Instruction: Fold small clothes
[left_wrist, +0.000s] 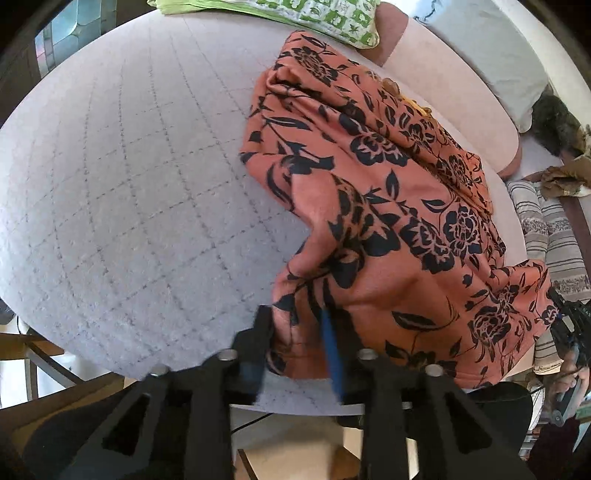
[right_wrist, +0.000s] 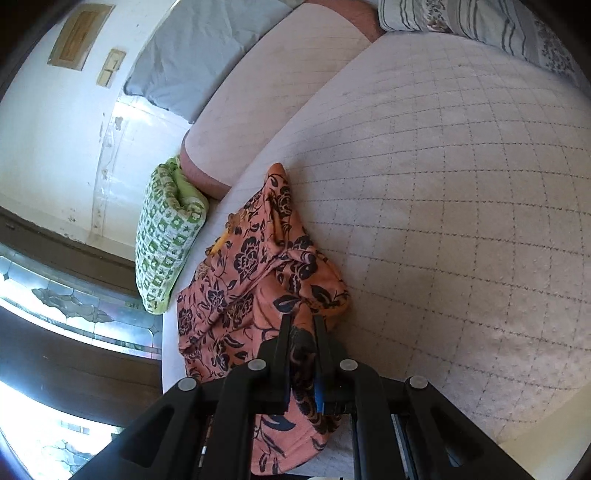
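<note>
- We find one quilted bed, grey-lilac with stitched squares; it carries the work.
- We count one garment: an orange cloth with a black flower print, lying crumpled toward the bed's near edge, partly lifted and hanging over that edge. A strip of yellow shows under its far fold; we cannot tell what that is.
- We judge the fold barely begun: no flat layer, no crease, no squared edge shows. Spreading and all folds are left.
- We count three pillows or cushions: one green patchwork, one striped, one grey.
- We count two grippers. The right gripper has its fingers pinching a bunched edge of the garment.
- The left gripper has fingers spread apart, with the garment's hem lying between them; we see no pad pressing on it.
</note>
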